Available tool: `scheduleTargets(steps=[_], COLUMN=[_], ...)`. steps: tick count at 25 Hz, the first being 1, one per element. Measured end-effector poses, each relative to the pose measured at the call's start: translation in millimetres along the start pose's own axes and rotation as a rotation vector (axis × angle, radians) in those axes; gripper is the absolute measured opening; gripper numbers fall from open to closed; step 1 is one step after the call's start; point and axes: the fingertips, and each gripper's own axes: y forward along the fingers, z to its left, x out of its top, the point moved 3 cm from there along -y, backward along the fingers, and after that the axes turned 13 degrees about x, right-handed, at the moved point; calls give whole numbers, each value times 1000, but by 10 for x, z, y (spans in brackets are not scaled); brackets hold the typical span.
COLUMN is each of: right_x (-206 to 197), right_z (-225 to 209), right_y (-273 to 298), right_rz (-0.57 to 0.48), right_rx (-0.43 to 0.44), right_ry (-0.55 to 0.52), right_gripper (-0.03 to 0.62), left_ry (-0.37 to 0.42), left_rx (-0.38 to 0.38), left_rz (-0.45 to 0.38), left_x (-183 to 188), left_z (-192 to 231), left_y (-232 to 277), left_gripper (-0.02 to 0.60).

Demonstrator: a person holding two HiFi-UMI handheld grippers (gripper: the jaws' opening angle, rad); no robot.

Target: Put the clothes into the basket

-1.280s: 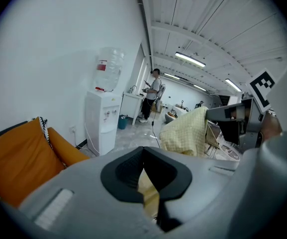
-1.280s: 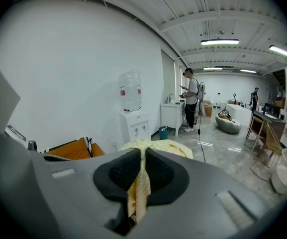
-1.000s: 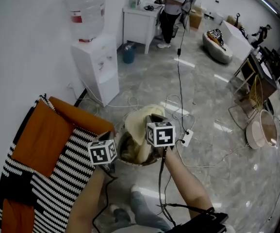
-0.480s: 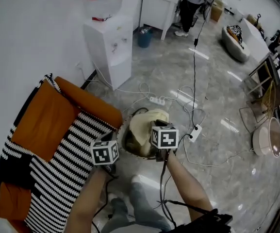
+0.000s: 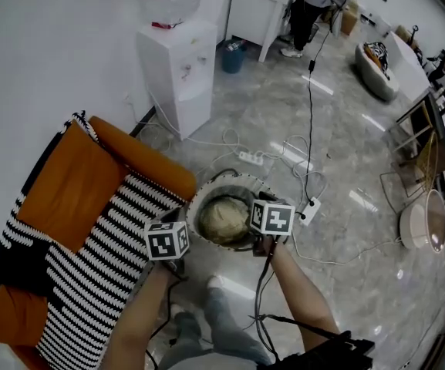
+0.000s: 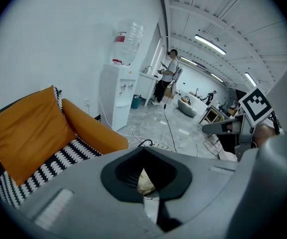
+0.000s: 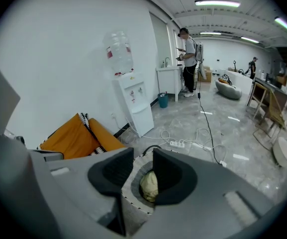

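Progress: clothes (image 5: 224, 216) are lying in basket (image 5: 207, 193); right tool (image 7: 143, 171) is just opening, empty; left tool (image 6: 143, 158) is sitting closed, empty; task is looking done

I note a white wall (image 5: 52, 45), a glossy grey marble floor (image 5: 345, 145) strewn with cables (image 5: 308, 91), a white water dispenser (image 5: 180, 72), an orange sofa (image 5: 72, 195), and ceiling strip lights (image 7: 217, 3).

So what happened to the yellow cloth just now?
The right tool lowered the yellow cloth into the basket and has just been opening its jaws, letting it go; nothing is gripped now. The basket, couch and water dispenser stayed put.
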Motion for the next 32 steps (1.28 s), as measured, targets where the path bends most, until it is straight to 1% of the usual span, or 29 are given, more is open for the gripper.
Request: scheduleTargets(steps=[4, 7, 9, 10, 13, 17, 22, 24, 32], right_x=[31, 64, 99, 114, 131, 72, -143, -195, -342], right_z=[-2, -6, -19, -28, -54, -63, -46, -23, 161], right_y=[-189, -403, -585, -688, -1047, -1574, -2094, -2235, -2501], right_rz=[-59, -105, -136, -152, -206, -280, -341, -366, -382], right_rx=[-24, -57, -73, -83, -127, -188, -290, -320, -315], right_ry=[4, -27, -45, -49, -45, -32, -18, -17, -10], right_gripper=[127, 123, 90, 60, 7, 3, 3, 3, 3], left_ry=[10, 22, 40, 55, 99, 113, 83, 83, 130], left_rx=[-8, -23, -39, -46, -59, -80, -117, -132, -164], left_rz=[-15, -34, -54, -68, -119, -195, -226, -241, -292], left_x=[53, 125, 196, 240, 393, 569, 596, 602, 614], left_z=[-1, -20, -54, -67, -84, -98, -125, -155, -273], left_y=[-87, -210, -333, -401, -617, -902, -1159, -1244, -1541], left_gripper=[3, 3, 3, 3, 3, 3, 3, 3, 3])
